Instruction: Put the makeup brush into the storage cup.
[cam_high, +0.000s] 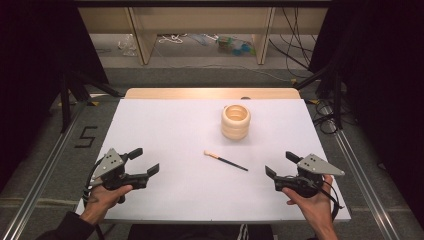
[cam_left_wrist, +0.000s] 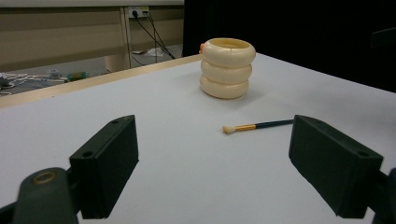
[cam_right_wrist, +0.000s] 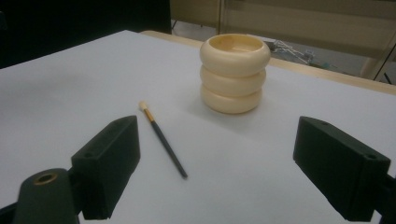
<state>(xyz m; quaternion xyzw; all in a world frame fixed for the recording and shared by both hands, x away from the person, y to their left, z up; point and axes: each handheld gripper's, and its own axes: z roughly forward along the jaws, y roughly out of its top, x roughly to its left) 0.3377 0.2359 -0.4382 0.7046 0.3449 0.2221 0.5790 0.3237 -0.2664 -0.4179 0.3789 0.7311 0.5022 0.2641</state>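
Note:
A cream holder (cam_high: 235, 121) shaped like three stacked rings stands upright on the white table (cam_high: 165, 130), right of centre toward the back. It appears again, the holder (cam_left_wrist: 227, 68) in the left gripper view and the holder (cam_right_wrist: 235, 73) in the right gripper view. A small brush (cam_high: 225, 160) with a dark handle and pale tip lies flat in front of it, tip pointing left. My left gripper (cam_high: 147, 160) rests at the front left, open and empty. My right gripper (cam_high: 280, 164) sits at the front right, also open and empty. The brush (cam_left_wrist: 257, 125) and brush (cam_right_wrist: 162, 137) lie ahead of each gripper's jaws.
The table's wooden far edge (cam_high: 210, 93) borders a floor with cables (cam_high: 295, 30) and shelf legs (cam_high: 142, 35). Metal rails (cam_high: 45, 165) run along both sides of the table. Bare white surface lies between the two grippers.

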